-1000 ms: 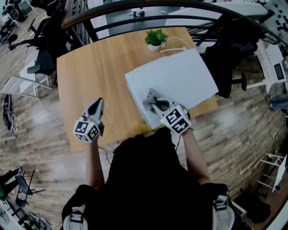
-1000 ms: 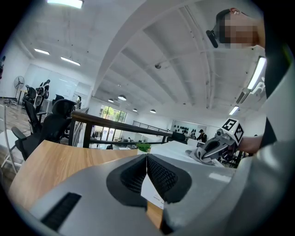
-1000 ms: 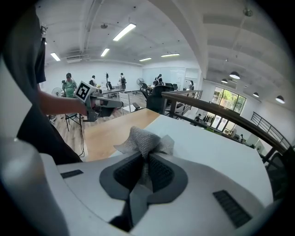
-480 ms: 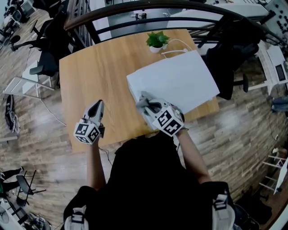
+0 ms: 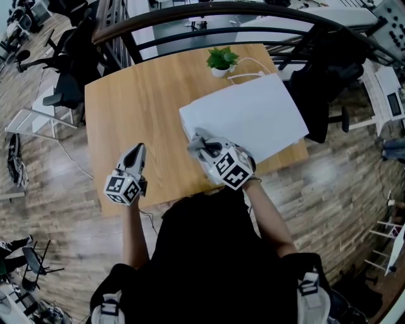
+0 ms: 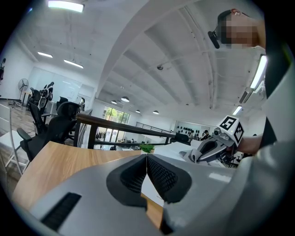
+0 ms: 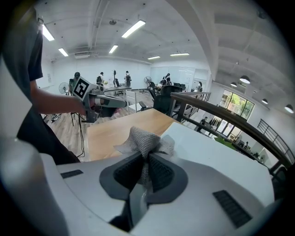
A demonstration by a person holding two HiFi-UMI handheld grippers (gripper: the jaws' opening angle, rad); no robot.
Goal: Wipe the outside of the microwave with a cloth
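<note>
The white microwave (image 5: 247, 114) stands on the right half of the wooden table (image 5: 133, 107), and I see mostly its flat top. My right gripper (image 5: 201, 147) is at the top's near-left corner, shut on a grey knitted cloth (image 5: 195, 137) that bunches out past the jaws. In the right gripper view the cloth (image 7: 145, 139) sits between the pads, over the white top (image 7: 216, 147). My left gripper (image 5: 137, 152) hovers over bare table left of the microwave, jaws shut with nothing between them (image 6: 146, 157).
A small potted plant (image 5: 220, 58) and a white cable (image 5: 248, 63) sit at the table's far edge behind the microwave. A dark railing (image 5: 209, 19) runs beyond the table. Office chairs (image 5: 60, 88) stand to the left. The table's near edge lies just under both grippers.
My right gripper has slid left with the cloth along the near part of the microwave's top, reaching its left corner. The left gripper has barely moved.
</note>
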